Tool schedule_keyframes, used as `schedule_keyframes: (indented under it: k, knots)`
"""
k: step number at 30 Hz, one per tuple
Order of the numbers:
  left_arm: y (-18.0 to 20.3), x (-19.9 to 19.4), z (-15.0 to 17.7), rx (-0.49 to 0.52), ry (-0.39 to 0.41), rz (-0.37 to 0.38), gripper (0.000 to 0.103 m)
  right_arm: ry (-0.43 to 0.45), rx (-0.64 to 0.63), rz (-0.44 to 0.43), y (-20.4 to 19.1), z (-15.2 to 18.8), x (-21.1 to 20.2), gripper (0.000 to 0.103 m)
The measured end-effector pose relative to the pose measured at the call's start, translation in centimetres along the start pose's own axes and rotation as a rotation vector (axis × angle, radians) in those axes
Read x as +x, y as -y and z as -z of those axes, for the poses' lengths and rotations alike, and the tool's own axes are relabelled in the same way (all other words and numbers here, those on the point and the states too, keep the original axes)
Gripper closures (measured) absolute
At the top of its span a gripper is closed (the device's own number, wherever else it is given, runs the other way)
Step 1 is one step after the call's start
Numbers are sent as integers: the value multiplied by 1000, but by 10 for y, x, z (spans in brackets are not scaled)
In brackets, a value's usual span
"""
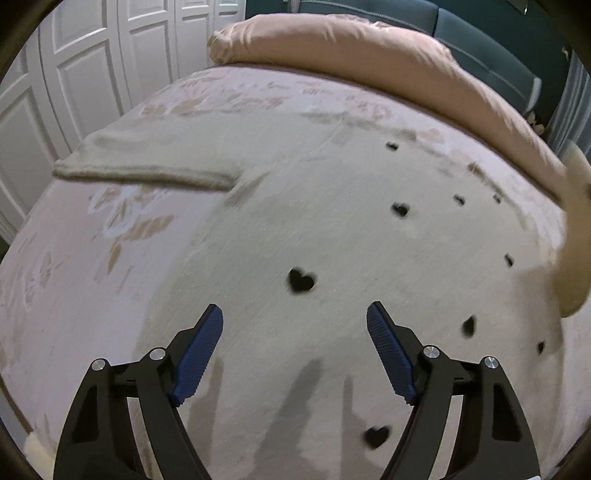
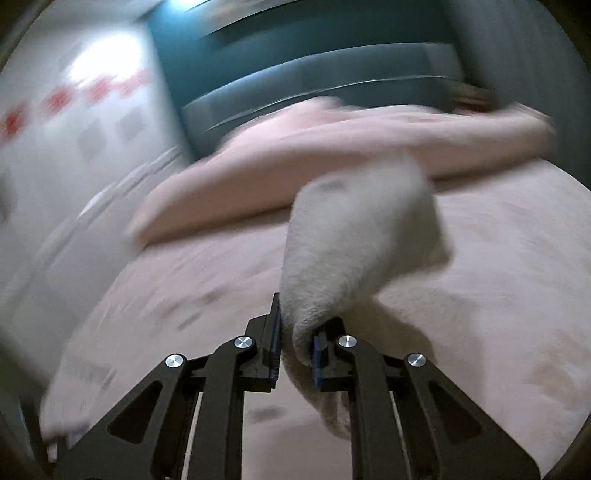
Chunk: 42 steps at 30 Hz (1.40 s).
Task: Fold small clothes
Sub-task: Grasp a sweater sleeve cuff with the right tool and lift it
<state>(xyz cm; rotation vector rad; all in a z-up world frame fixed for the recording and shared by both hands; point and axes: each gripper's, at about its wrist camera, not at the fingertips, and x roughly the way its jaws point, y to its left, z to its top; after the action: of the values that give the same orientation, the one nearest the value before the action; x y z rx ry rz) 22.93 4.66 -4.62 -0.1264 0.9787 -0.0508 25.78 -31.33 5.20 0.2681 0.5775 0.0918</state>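
Observation:
A cream fleece top point(image 1: 332, 229) with small black hearts lies spread flat on the bed, one sleeve point(image 1: 147, 173) stretched out to the left. Just above its lower part, my left gripper point(image 1: 294, 314) hovers open, blue pads wide apart with nothing between them. At the right edge of that view a cream fold of the garment point(image 1: 574, 258) is lifted off the bed. In the right wrist view my right gripper point(image 2: 295, 332) is shut on a thick fold of the same cream fleece point(image 2: 354, 251), which bulges up past the fingers. That view is blurred.
The bed cover point(image 1: 74, 280) is pale pink with a leaf pattern. A pink duvet roll point(image 1: 351, 48) lies along the far side against a teal padded headboard point(image 1: 480, 33). White panelled doors point(image 1: 74, 74) stand beyond the bed's left edge.

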Motion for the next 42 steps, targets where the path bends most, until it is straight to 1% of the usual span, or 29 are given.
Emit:
schedule_keyframes:
  k: [1, 2, 3, 5, 6, 7, 8, 11, 14, 15, 17, 18, 20, 21, 23, 25, 27, 28, 30, 31, 32, 34, 35, 36, 37, 39, 40, 41, 42]
  knots:
    - [2, -1, -4, -4, 4, 12, 27, -43, -66, -38, -33, 11, 16, 88]
    - [4, 0, -9, -9, 2, 28, 27, -102, -145, -62, -73, 32, 37, 87]
    - [5, 1, -13, -13, -3, 50, 24, -156, -199, -69, -98, 51, 55, 86]
    - [7, 7, -22, -19, -27, 89, 24, -247, -251, -55, -127, 84, 82, 80]
    - [7, 10, -26, -20, -38, 108, 24, -270, -252, -46, -132, 96, 88, 80]
    - [7, 14, -29, -26, -46, 127, 24, -278, -245, -38, -137, 106, 88, 75]
    - [6, 19, -33, -39, -59, 156, 24, -272, -228, -19, -136, 112, 84, 68]
    - [6, 35, -43, -78, -92, 219, 24, -256, -79, -26, -111, 117, 60, 58]
    - [11, 50, -53, -137, -134, 285, 24, -247, 22, 21, -76, 121, 38, 57]
    - [14, 52, -57, -169, -137, 331, 24, -245, 53, 32, -65, 124, 33, 57]
    - [17, 52, -63, -206, -127, 373, 24, -248, 130, 15, -47, 120, 28, 55]
    - [21, 51, -65, -214, -119, 378, 24, -253, 146, -3, -41, 114, 30, 54]
    - [26, 44, -67, -219, -101, 370, 24, -261, 142, -38, -47, 103, 40, 45]
    - [27, 41, -67, -217, -95, 363, 24, -269, 134, -72, -53, 96, 48, 42]
    - [28, 34, -65, -197, -85, 327, 24, -288, 99, -134, -77, 83, 70, 40]
    - [26, 30, -62, -169, -81, 283, 24, -328, 64, -164, -93, 82, 91, 40]
    - [22, 25, -60, -133, -70, 221, 24, -400, 17, -201, -118, 86, 121, 40]
    - [19, 24, -59, -113, -65, 194, 24, -437, -9, -208, -130, 89, 136, 40]
    - [15, 24, -59, -76, -60, 150, 24, -442, -53, -164, -143, 93, 147, 57]
    - [12, 25, -58, -58, -56, 127, 24, -434, -68, -143, -145, 92, 149, 79]
    - [9, 24, -57, -45, -53, 112, 24, -405, -61, -120, -143, 86, 145, 88]
    - [3, 23, -57, -18, -42, 82, 24, -288, -7, -80, -132, 66, 119, 89]
    - [0, 22, -56, -5, -33, 64, 24, -186, 14, -34, -125, 47, 96, 89]
    - [-3, 23, -56, 4, -27, 49, 24, -108, 22, 4, -122, 32, 77, 89]
    - [-5, 23, -55, 10, -23, 37, 24, -1, 24, 59, -121, 12, 51, 89]
    - [-12, 25, -55, 14, -20, 23, 24, 115, 14, 118, -124, -10, 23, 89]
    - [-14, 26, -55, 10, -22, 21, 24, 145, -3, 129, -132, -19, 18, 88]
    - [-19, 28, -54, 0, -27, 22, 24, 137, -25, 122, -139, -22, 22, 88]
    - [-22, 28, -53, -8, -29, 23, 24, 99, -61, 104, -152, -21, 35, 87]
